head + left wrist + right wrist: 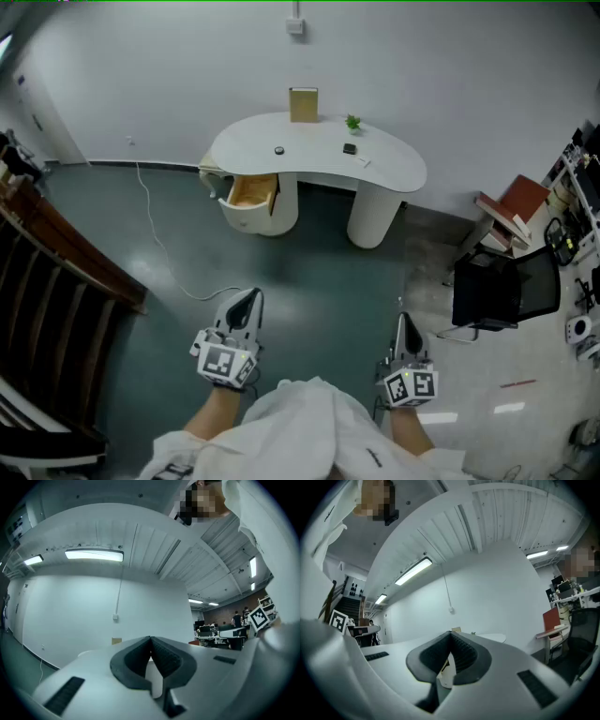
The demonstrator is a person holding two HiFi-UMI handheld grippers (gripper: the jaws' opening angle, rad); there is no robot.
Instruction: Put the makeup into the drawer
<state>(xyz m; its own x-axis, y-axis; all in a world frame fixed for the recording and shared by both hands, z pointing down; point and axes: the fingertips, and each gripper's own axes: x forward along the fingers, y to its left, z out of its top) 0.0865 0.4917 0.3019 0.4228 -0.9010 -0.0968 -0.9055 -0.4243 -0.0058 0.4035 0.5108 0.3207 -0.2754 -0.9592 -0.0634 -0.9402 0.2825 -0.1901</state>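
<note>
**Fig.** Head view w/ both gripper views.

**Pose.** Two tongs are held low in front of the person, side by side, well apart from the worktop (398, 173).
- The left tongs (249, 300) are pointed about level toward the worktop and are angled slightly to the right in the head view.
- The right tongs (404, 328) are pointed level and straight ahead.
- Both forearms are seen at the bottom edge, either side of a white garment (314, 422).
- In the left gripper view the jaws are seen pressed together at the tips, w/ nothing between them.
- In the right gripper view the same is seen: jaws closed tip to tip, nothing gripped.

**Counts.**
- Tongs: 2.
- Marker cubes (225, 364): 2, one per tongs.
- Worktop: 1, white, kidney-shaped, set against the wall and carried on 2 round pedestals.
- Drawer (253, 191): 1, set in the left pedestal. It is pulled open and its wood-coloured inside is in view.
- Makeup: 2 small dark pieces lying on the worktop, apart from each other and outside the drawer. These are a round piece (279, 150) to the left and a squarish piece (349, 148) to the right. Finer detail is too small to tell.
- Pale flat item (364, 162): 1, just beside the squarish piece. Its kind cannot be told.
- Tan box (303, 104): 1, upright at the rear edge.
- Green plant (352, 122): 1, near the box.
- White cable (155, 239): 1, trailing over the floor.
- Black chair (502, 286): 1, right of the worktop.
</note>
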